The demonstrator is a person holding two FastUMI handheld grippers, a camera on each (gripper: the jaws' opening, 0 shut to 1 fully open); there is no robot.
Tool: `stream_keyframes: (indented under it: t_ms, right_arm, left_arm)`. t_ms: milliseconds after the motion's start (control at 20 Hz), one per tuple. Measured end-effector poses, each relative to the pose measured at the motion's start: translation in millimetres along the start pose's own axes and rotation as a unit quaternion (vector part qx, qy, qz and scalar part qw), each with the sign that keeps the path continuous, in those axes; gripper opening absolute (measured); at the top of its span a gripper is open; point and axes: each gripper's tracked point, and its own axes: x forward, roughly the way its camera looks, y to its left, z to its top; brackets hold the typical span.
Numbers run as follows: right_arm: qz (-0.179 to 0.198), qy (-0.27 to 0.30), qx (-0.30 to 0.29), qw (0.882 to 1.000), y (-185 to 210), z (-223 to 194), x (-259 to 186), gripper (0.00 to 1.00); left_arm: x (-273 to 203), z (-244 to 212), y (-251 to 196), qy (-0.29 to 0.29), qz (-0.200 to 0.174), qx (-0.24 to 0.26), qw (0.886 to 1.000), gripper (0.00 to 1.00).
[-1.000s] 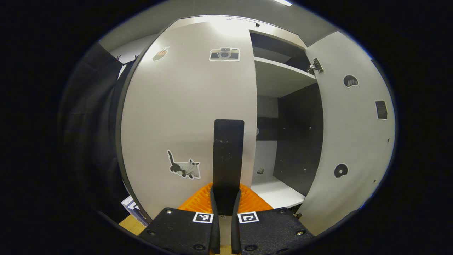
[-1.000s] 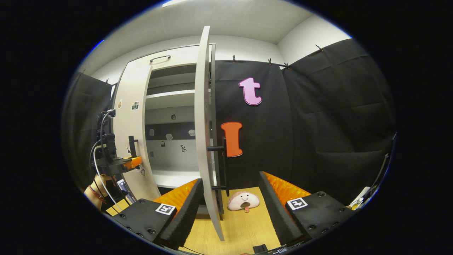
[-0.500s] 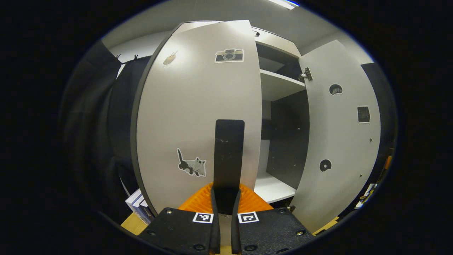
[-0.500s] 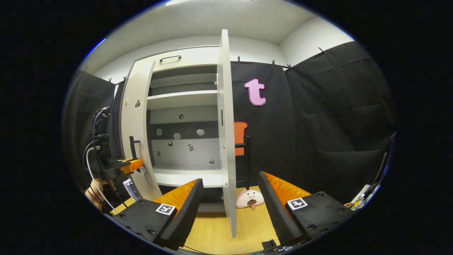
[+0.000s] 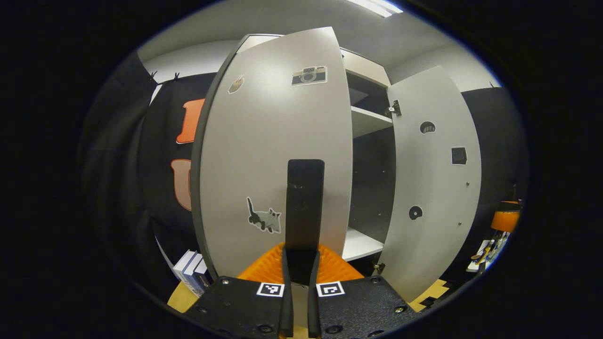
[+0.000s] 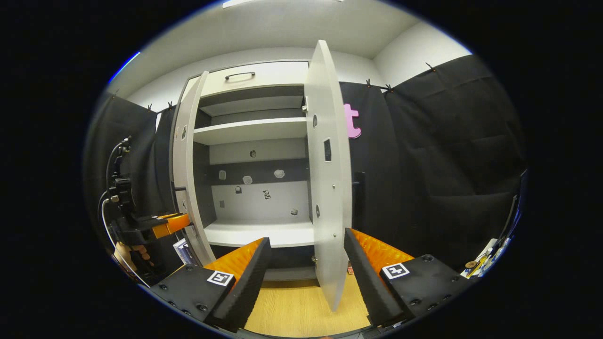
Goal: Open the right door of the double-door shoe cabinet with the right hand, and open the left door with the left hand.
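Note:
In the left gripper view, the left door (image 5: pixel 264 155), pale grey with stickers, stands partly swung out. My left gripper (image 5: pixel 300 260) is shut on its upright black handle (image 5: pixel 305 202). The right door (image 5: pixel 433 188) is wide open beside it, inner face showing. In the right gripper view, my right gripper (image 6: pixel 306 278) is open, and the right door (image 6: pixel 327 179) stands between its fingers (image 6: pixel 252 273) without being pressed; its handle (image 6: pixel 359 197) peeks out behind. The left door (image 6: pixel 188 160) shows nearly edge-on, with the left gripper (image 6: pixel 158 224) and a hand (image 6: pixel 129 254) at it.
The cabinet's shelves (image 6: pixel 249 132) are bare, with small stickers on the back wall. A drawer with a handle (image 6: pixel 240 75) tops the cabinet. Books (image 5: pixel 191 269) lean by the left door's foot. Wooden floor (image 6: pixel 297 310) lies in front; small clutter (image 6: pixel 483 263) sits far right.
The left door has swung further out with my left gripper on its handle. The right door has swung wider to the right and now hides the plush toy on the floor.

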Motion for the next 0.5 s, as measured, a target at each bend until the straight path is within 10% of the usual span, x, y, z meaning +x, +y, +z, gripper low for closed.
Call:
stream_keyframes:
  t_ms: [500]
  right_arm:
    - [0.011,-0.002,-0.009,1.000,19.3,0.3,1.8,0.89]
  left_arm:
    - [-4.4,-0.3,9.0,-0.007,0.015,-0.005,1.000,0.11]
